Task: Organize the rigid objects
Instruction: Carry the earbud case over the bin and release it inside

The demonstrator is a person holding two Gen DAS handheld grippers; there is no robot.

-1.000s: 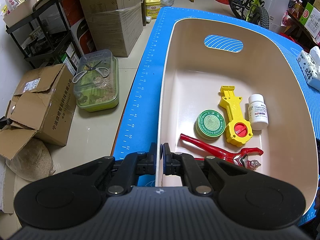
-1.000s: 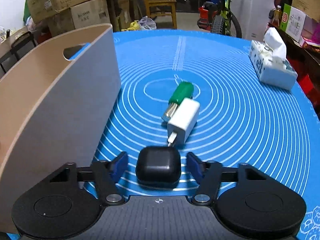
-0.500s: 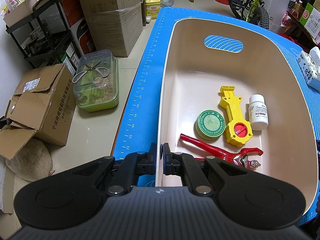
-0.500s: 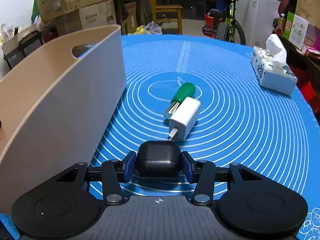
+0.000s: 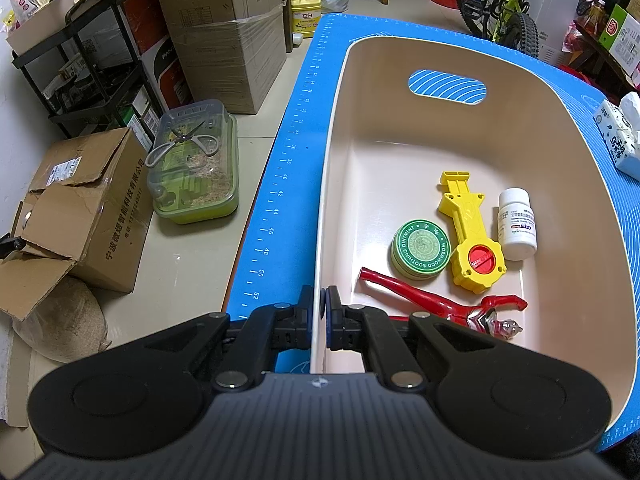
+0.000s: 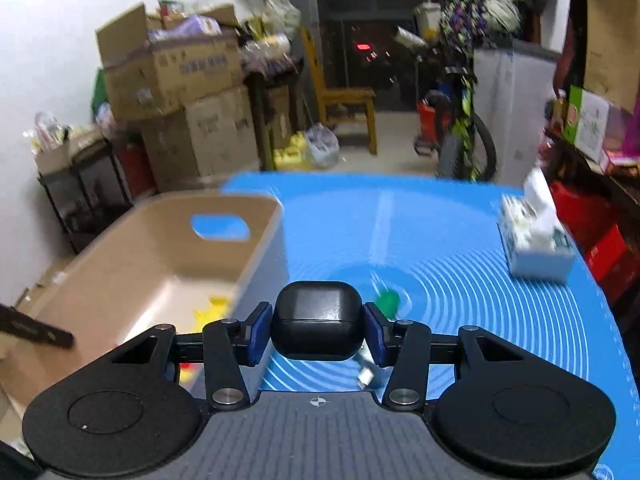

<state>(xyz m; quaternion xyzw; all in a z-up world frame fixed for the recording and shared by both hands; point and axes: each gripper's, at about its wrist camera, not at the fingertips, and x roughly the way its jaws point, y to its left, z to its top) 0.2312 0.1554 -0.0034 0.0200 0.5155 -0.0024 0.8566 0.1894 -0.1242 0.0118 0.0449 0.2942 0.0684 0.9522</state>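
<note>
My right gripper (image 6: 318, 330) is shut on a black earbud case (image 6: 318, 320) and holds it in the air above the blue mat, just right of the beige bin (image 6: 160, 248). A green-handled item (image 6: 387, 301) and a white charger (image 6: 366, 374) lie on the mat below it, partly hidden. My left gripper (image 5: 320, 310) is shut on the near left rim of the bin (image 5: 332, 168). Inside the bin lie a green ointment tin (image 5: 421, 248), a yellow toy (image 5: 468, 232), a white pill bottle (image 5: 517, 224) and a red tool (image 5: 432, 304).
A tissue box (image 6: 534, 240) stands at the mat's right side. Cardboard boxes (image 5: 80, 216), a green-lidded container (image 5: 192, 176) and a black rack (image 5: 72, 68) stand on the floor left of the table. A bicycle (image 5: 500, 4) is behind the table.
My right gripper closed on the black case, then lifted it off the mat and swung left toward the bin. The left gripper has not moved.
</note>
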